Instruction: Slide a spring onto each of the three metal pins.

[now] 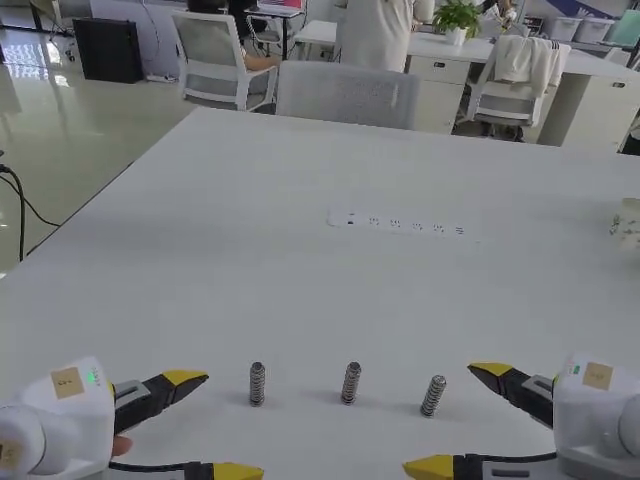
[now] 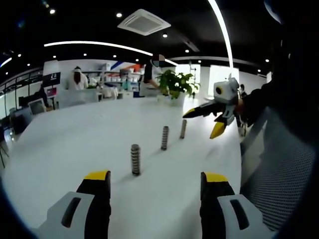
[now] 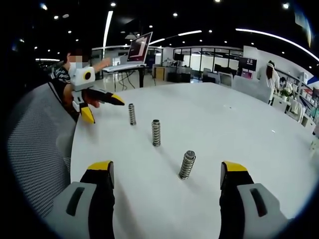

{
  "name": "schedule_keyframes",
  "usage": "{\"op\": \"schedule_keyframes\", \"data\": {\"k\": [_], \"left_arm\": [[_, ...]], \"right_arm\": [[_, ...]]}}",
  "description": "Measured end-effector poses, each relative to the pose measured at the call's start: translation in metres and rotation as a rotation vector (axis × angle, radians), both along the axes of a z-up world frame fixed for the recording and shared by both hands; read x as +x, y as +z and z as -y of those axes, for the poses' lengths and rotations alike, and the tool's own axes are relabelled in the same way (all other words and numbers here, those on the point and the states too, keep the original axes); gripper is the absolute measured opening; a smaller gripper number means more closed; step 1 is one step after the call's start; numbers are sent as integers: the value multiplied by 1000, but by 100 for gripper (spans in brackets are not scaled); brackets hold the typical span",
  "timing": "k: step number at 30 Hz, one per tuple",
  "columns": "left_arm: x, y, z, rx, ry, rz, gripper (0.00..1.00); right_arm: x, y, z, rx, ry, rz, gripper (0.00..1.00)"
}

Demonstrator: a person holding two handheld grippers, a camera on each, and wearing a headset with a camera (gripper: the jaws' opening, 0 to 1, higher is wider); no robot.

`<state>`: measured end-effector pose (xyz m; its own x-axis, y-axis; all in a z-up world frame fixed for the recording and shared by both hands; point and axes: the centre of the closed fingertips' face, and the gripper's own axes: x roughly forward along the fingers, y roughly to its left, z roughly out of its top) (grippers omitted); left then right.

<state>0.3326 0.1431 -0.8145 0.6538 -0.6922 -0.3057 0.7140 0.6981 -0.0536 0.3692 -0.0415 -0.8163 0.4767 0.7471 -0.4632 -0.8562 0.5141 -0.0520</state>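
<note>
At the near edge of the flat white laminate workbench (image 1: 200, 250), the left gripper (image 1: 218, 424) (white body, black jaws, yellow tips) stands with its jaws spread wide and nothing between them. The matching right gripper (image 1: 450, 418) is likewise spread and empty.

Between the two grippers, three grey coiled metal springs stand in a row, well apart from each other:
- left spring (image 1: 257, 384): upright, nearest the left gripper.
- middle spring (image 1: 350, 383): upright.
- right spring (image 1: 433, 395): leaning slightly, nearest the right gripper.

The metal pins cannot be made out; whether each coil is seated on one cannot be told, though free-standing springs suggest it.

Beyond the row lies a recessed white socket strip (image 1: 395, 224), then grey mesh office chairs (image 1: 347, 95) at the far edge.

Hazards, as judged from this layout:
- A jaw tip swung inward could strike an end spring and tip it — the leaning right spring is the likeliest to go.
- Pinching a coil hard could deform it or flick it off the bench.
- A half-seated spring could bind or pop free if pushed off-axis.
</note>
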Motion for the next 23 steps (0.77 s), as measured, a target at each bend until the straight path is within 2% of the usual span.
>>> {"op": "schedule_keyframes", "data": {"k": [23], "left_arm": [[1,0,0,5,1,1,69]], "right_arm": [[0,-1,3,-1,-15,-8,88]]}}
